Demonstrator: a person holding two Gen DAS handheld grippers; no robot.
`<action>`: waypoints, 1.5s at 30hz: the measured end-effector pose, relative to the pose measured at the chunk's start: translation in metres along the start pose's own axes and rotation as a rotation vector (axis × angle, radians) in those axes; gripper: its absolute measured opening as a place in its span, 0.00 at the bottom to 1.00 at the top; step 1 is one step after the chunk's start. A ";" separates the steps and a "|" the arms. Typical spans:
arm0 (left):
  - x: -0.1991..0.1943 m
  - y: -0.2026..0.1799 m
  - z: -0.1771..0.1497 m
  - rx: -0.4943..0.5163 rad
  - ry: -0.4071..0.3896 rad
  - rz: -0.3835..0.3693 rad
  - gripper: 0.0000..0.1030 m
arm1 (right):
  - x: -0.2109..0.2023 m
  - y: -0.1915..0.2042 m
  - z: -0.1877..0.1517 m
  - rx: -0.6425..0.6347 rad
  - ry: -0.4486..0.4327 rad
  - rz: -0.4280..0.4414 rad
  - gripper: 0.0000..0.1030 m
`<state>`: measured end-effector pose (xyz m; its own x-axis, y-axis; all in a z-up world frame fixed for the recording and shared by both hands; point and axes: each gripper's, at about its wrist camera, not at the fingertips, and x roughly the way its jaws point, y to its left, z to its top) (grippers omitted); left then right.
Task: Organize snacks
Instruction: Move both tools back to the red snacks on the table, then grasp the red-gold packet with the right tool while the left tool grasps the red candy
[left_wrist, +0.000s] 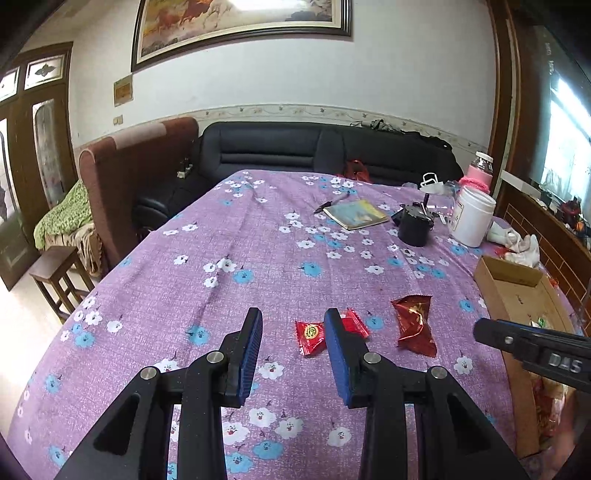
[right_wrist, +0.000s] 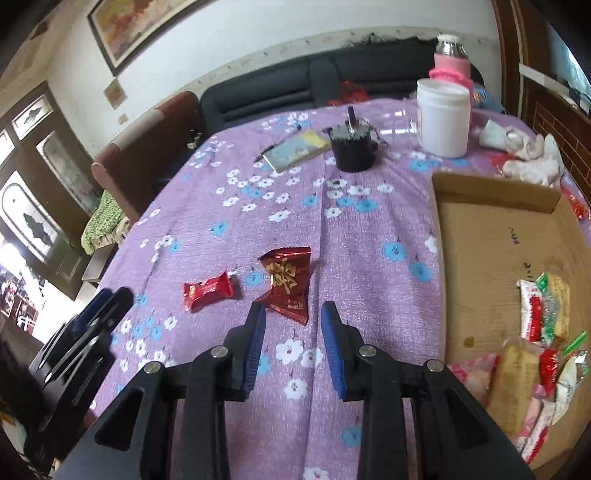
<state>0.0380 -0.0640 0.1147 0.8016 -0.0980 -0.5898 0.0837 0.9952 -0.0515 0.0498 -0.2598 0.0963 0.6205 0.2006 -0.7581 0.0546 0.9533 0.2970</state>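
Note:
A small red snack packet (left_wrist: 309, 336) lies on the purple flowered tablecloth (left_wrist: 258, 258), partly hidden behind the right fingertip of my left gripper (left_wrist: 293, 325). That gripper is open, hovers just short of the packet and holds nothing. A dark red foil packet (left_wrist: 415, 325) lies to its right. In the right wrist view the foil packet (right_wrist: 286, 284) sits just beyond my right gripper (right_wrist: 293, 314), which is open and empty, with the small red packet (right_wrist: 208, 291) further left. A flat cardboard box (right_wrist: 480, 229) at the right holds several snack packets (right_wrist: 543, 310).
At the far end of the table stand a black cup (right_wrist: 351, 153), a white jar (right_wrist: 443, 118), a booklet (right_wrist: 297, 149) and a pink-sleeved bottle (right_wrist: 450, 61). White cloths (right_wrist: 528, 155) lie beyond the box. A dark sofa (left_wrist: 295, 151) and a wooden stool (left_wrist: 59, 277) border the table.

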 end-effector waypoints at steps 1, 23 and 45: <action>0.000 0.002 0.001 -0.006 0.001 0.005 0.36 | 0.004 0.000 0.002 0.006 0.009 -0.001 0.29; 0.026 0.050 0.006 -0.183 0.104 0.009 0.35 | 0.090 0.021 0.024 -0.041 0.111 -0.108 0.28; 0.042 0.083 -0.001 -0.326 0.212 -0.023 0.35 | 0.024 0.051 -0.025 -0.146 0.076 0.138 0.27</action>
<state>0.0778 0.0148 0.0846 0.6588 -0.1507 -0.7370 -0.1197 0.9463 -0.3005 0.0479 -0.2005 0.0790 0.5534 0.3429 -0.7591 -0.1441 0.9370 0.3182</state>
